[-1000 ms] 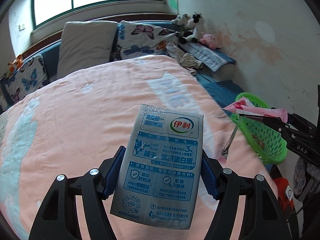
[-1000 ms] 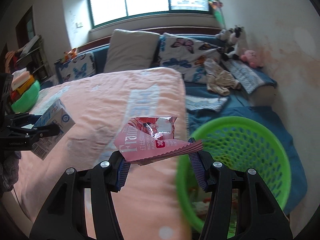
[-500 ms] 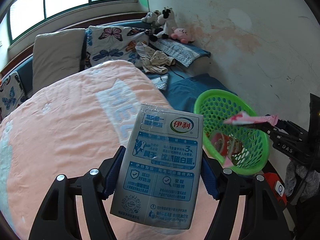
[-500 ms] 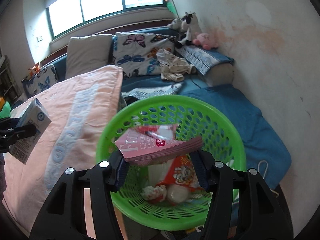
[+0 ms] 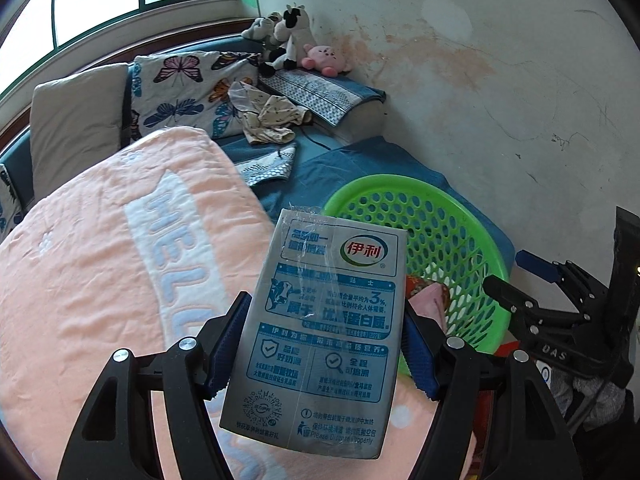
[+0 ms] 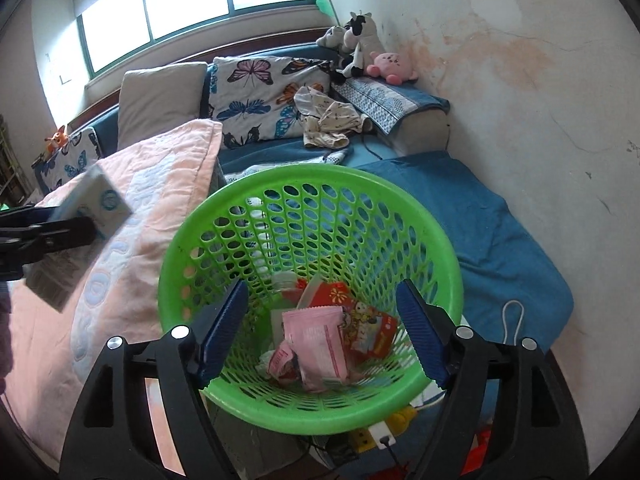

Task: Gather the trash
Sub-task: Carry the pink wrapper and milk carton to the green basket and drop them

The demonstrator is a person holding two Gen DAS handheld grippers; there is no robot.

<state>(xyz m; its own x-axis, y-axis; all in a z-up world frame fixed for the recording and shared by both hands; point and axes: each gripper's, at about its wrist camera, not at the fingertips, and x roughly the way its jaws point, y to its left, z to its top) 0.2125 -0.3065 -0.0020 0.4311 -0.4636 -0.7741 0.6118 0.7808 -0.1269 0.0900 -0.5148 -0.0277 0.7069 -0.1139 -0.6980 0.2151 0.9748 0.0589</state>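
My left gripper (image 5: pixel 320 344) is shut on a grey-blue milk carton (image 5: pixel 320 332) and holds it above the pink blanket, just left of the green basket (image 5: pixel 452 232). My right gripper (image 6: pixel 320 332) is open and empty above the green basket (image 6: pixel 448 280). A pink snack wrapper (image 6: pixel 320 344) lies inside it on red wrappers and other trash. The carton (image 6: pixel 76 236) shows at the left of the right wrist view. The right gripper (image 5: pixel 524 280) shows open at the right of the left wrist view.
A pink blanket (image 5: pixel 100 272) covers the bed left of the basket. Blue bedding (image 6: pixel 500 232) lies behind and right of it, against a stained wall. Butterfly pillows (image 6: pixel 264 96), clothes (image 6: pixel 328 120) and plush toys (image 6: pixel 360 52) sit at the back.
My right gripper opened and dropped the pink wrapper into the basket. My left gripper carried the carton right, closer to the basket.
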